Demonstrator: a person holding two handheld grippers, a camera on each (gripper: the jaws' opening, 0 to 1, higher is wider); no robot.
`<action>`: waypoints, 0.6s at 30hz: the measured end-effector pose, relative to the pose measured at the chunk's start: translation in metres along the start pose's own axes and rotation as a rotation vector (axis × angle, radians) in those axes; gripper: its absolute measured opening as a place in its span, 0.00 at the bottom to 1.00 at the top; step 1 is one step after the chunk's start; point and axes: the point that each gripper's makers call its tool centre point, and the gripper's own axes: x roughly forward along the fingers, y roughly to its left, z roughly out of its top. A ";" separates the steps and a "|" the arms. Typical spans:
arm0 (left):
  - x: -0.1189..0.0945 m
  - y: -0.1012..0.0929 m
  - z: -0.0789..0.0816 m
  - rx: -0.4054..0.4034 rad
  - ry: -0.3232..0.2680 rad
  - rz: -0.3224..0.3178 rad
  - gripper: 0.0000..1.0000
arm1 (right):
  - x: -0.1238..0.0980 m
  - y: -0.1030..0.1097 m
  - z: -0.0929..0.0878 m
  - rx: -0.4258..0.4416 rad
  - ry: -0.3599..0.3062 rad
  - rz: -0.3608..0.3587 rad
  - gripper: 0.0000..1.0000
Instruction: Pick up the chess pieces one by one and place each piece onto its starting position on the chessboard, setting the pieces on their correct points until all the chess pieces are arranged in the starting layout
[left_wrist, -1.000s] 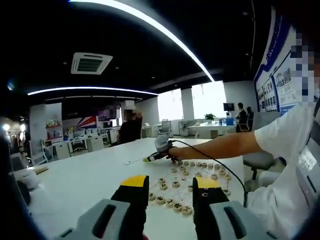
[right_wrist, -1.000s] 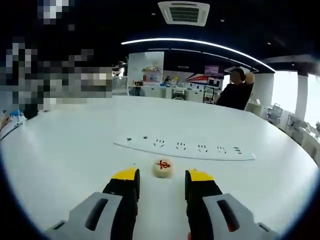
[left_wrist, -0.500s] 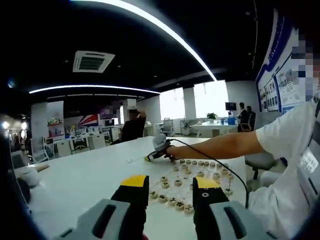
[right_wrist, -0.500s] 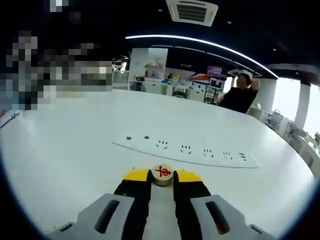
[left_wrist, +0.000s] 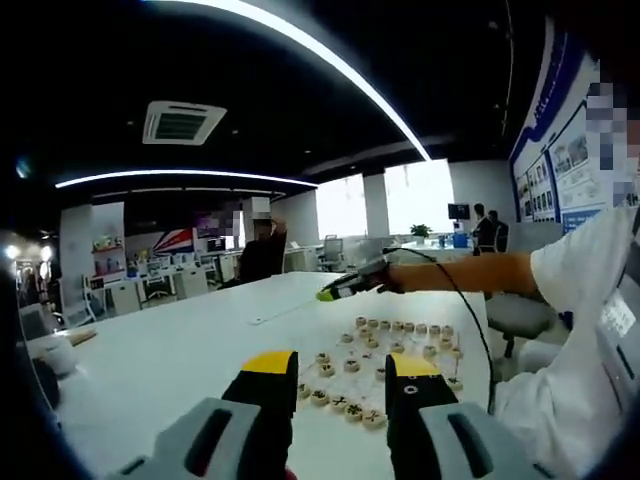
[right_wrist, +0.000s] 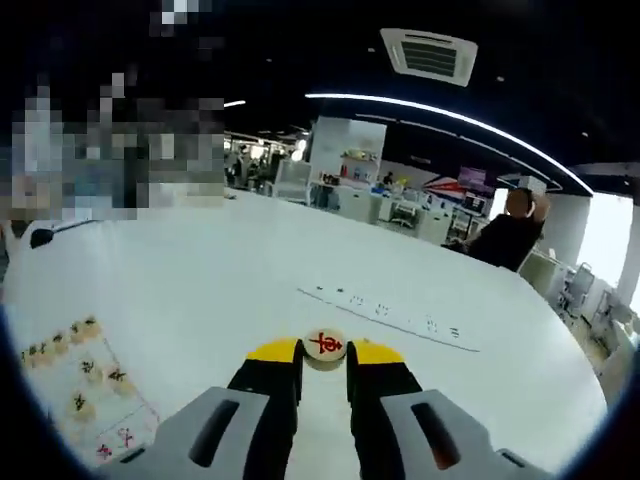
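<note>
In the right gripper view my right gripper (right_wrist: 324, 353) is shut on a round cream chess piece (right_wrist: 325, 347) with a red character, held above the white table. The chessboard sheet (right_wrist: 88, 400) with several pieces lies at the lower left. In the left gripper view my left gripper (left_wrist: 341, 372) stands open with nothing between its jaws, above the near edge of the chessboard (left_wrist: 385, 362), where several round pieces sit in rows. The right gripper (left_wrist: 352, 285) shows there too, raised above the board's far side on a person's outstretched arm.
A long white power strip (right_wrist: 390, 316) lies on the table (right_wrist: 200, 290) beyond the held piece. A seated person (right_wrist: 510, 235) is at the table's far side. A person's white sleeve (left_wrist: 575, 270) and a black cable (left_wrist: 465, 320) cross the right of the left gripper view.
My right gripper closed on the red-marked piece, then lifted it off the table and swung so the chessboard came into view. The left gripper has stayed still and open.
</note>
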 end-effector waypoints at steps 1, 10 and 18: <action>0.001 -0.001 0.000 0.002 0.002 -0.003 0.36 | -0.014 0.005 0.000 0.021 -0.006 0.029 0.19; 0.011 -0.013 -0.003 0.017 0.022 -0.032 0.37 | -0.127 0.031 -0.005 0.065 -0.096 0.104 0.19; 0.007 -0.016 0.000 0.019 0.010 -0.042 0.37 | -0.219 0.082 -0.056 0.067 -0.039 0.282 0.19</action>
